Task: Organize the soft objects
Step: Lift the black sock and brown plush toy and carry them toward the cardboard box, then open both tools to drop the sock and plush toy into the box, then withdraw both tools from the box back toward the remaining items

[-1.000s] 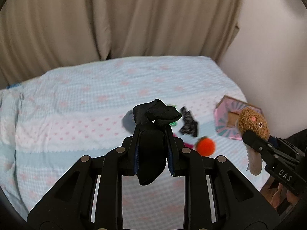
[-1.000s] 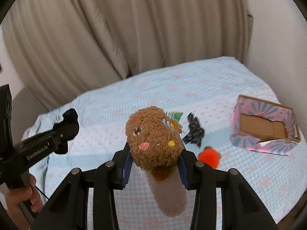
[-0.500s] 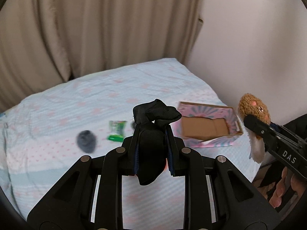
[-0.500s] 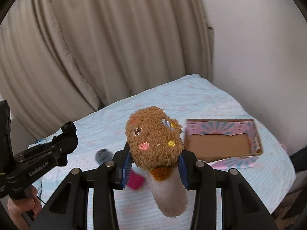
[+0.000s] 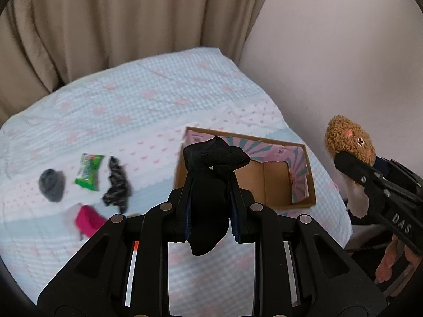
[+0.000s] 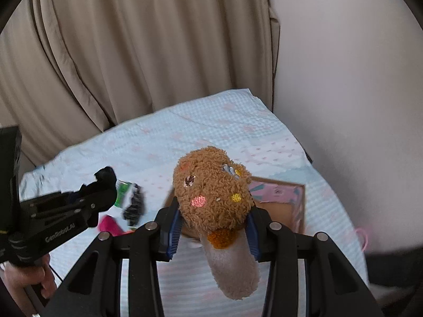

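Nearest the left wrist camera, the left gripper point(image 5: 210, 198) is seen clenched on a bunched black sock point(image 5: 211, 182), whose toe hangs below the blue-edged pads while its crumpled top rises above them. In the right wrist view, the right gripper point(image 6: 214, 227) is clamped on a brown plush sock point(image 6: 212, 195) — a curly-piled one with small embroidered spots of pink, yellow and brown — and its pale cuff droops toward the camera.

Both grippers are held over a bed covered by a pale blue sheet point(image 5: 148, 100) with pink motifs. Just beyond the black sock, a shallow cardboard box point(image 5: 304, 190) is seen lying on the sheet, its inner walls printed in pink and teal, its brown floor bare (as far as can be made out). In the right wrist view the same box is largely hidden behind the plush sock.

To the left of the box, well apart from it, several loose items are scattered on the sheet: a magenta object point(image 5: 88, 220), blurred; a black patterned fabric piece point(image 5: 117, 185); a green packet point(image 5: 90, 171); and a grey soft ball point(image 5: 52, 181).

At the right edge of the left wrist view, the other gripper is seen from the side with the plush sock in it, and fingers of the person's hand point(image 5: 391, 261) are visible beneath.

Farthest back, beige curtains point(image 5: 119, 18) are hung behind the bed, beside a plain white wall point(image 5: 343, 52).
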